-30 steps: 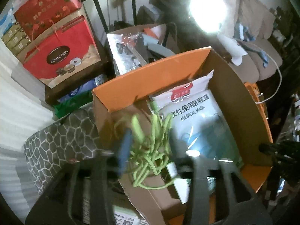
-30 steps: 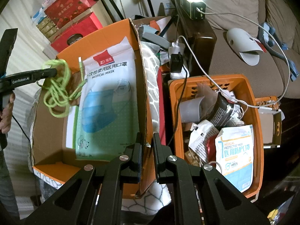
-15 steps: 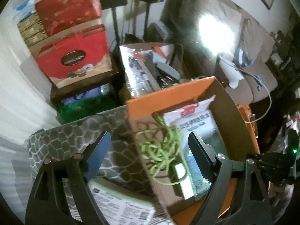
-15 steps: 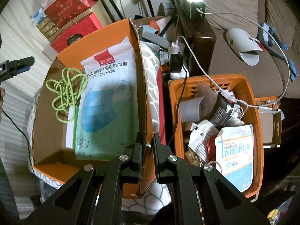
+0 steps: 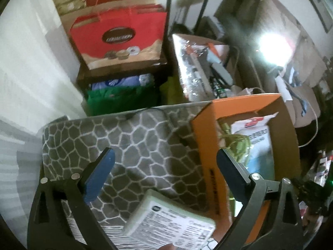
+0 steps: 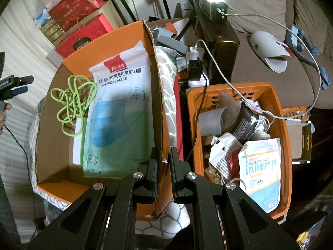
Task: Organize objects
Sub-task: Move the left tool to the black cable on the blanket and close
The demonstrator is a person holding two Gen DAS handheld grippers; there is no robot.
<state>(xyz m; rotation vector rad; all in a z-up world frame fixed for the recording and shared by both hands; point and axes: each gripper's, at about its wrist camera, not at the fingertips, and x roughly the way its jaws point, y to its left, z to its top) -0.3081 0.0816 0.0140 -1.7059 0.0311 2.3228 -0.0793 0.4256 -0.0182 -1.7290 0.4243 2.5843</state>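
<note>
Green cord [image 6: 72,106] dropped in the cardboard box [image 6: 108,41].
The left gripper [image 5: 164,160], its jaws just opened wide and empty, hangs over the grey cushion [image 5: 133,143]; the right gripper [image 6: 163,173] pinches the box's wall, which could buckle or tip if tugged.

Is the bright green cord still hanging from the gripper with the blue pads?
No, the bright green cord lies loose inside the orange cardboard box, beside the medical mask packet, and the left gripper is open and empty.

L claw [image 5: 164,166]: blk frame, blue pads, silver screws | R claw [image 6: 163,173]: blk, silver screws
</note>
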